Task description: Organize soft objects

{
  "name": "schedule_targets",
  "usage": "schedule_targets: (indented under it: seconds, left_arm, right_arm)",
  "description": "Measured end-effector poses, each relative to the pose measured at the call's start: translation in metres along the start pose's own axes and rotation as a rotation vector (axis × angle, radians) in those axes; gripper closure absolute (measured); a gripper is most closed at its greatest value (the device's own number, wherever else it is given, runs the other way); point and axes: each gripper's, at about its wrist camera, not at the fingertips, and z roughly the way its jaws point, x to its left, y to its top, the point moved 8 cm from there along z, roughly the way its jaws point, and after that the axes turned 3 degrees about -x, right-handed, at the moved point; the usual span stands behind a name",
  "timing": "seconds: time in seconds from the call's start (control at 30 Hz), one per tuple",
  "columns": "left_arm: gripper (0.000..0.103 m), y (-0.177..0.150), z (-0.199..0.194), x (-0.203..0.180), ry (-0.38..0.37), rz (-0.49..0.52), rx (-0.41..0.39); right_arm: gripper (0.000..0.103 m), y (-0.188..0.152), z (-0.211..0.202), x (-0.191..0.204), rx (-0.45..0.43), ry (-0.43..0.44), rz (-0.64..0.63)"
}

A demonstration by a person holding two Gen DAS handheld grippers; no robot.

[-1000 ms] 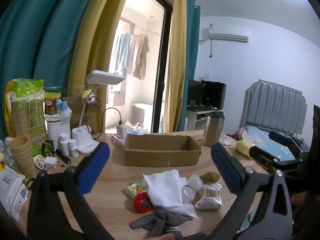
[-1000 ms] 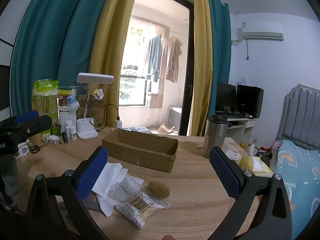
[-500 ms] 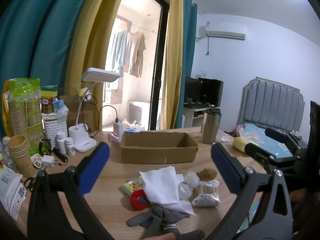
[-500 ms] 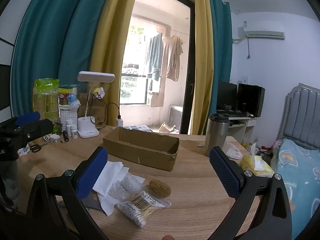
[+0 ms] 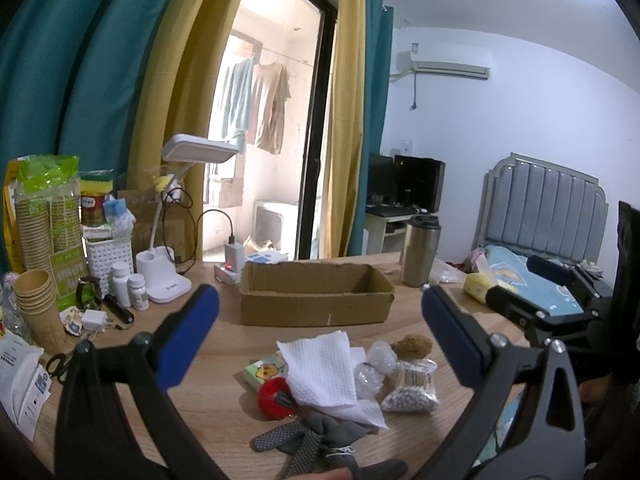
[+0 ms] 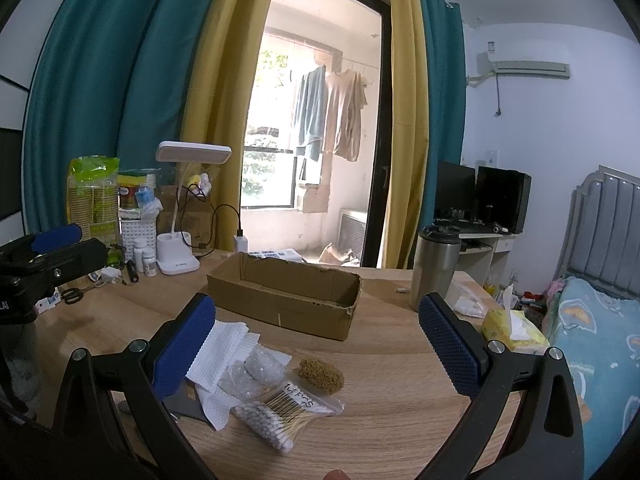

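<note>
both grippers' fingers apart (nothing held); cardboard box [image 5: 316, 294] long axis crosswise; cotton-swab bag [image 6: 286, 414] diagonal.

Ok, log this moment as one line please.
left tongs: open, empty | right tongs: open, empty | cardboard box: empty | soft-item pile: on table, untouched

Readable print on the table items

On the clear bag of cotton swabs [image 6: 286, 414], at about 6 o'clock in the right wrist view, a barcode is seen with upside-down print that appears to read "100 PCS". On the left gripper body, at 9 o'clock at the frame edge of the same view, the letters "LAI" [image 6: 5, 307] are seen, cut off. Green labels on the paper cup pack [image 5: 40, 216] at 9 o'clock in the left wrist view are too blurred to be read.
</note>
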Motion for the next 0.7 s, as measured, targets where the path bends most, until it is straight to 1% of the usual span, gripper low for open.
schedule_targets:
  seconds: [0.7]
  left_arm:
    - [0.001, -0.0045, -0.0019, -0.0043, -0.006, 0.002, 0.002]
  right_arm:
    - [0.000, -0.0002, -0.0001, 0.0001, 0.001, 0.001, 0.001]
